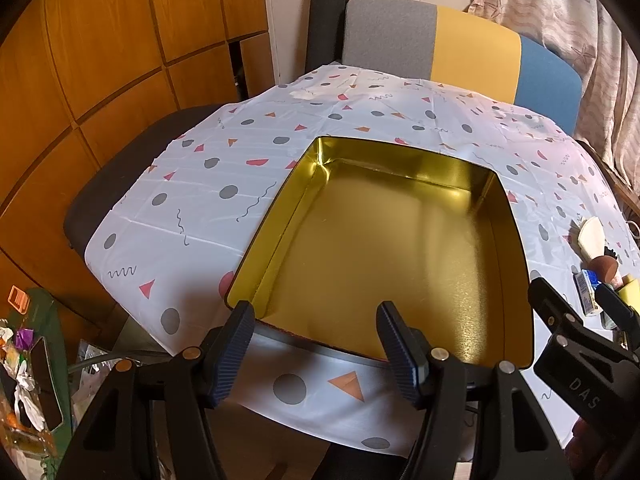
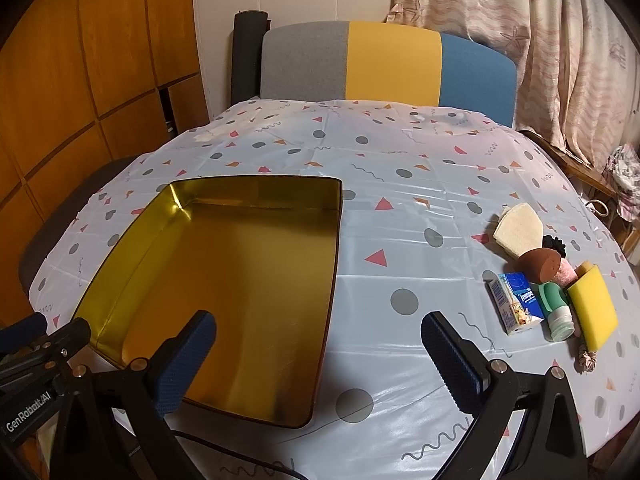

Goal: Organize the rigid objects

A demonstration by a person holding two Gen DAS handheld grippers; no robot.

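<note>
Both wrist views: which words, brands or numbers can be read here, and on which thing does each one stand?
"DAS": on the black body of the right claw, seen in the left wrist view.
"GenRobot.AI": on the black body of the left claw, seen in the right wrist view.
"Tempo": on the small blue and white tissue packet; its smaller print is too small to read.
The gold rectangular metal tin shows no text.

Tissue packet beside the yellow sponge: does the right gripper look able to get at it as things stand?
Probably yes. The right gripper is open and empty, and only bare tablecloth lies between it and the tissue packet. The green bottle sits tight against the packet's far side, which could crowd one finger.
</note>
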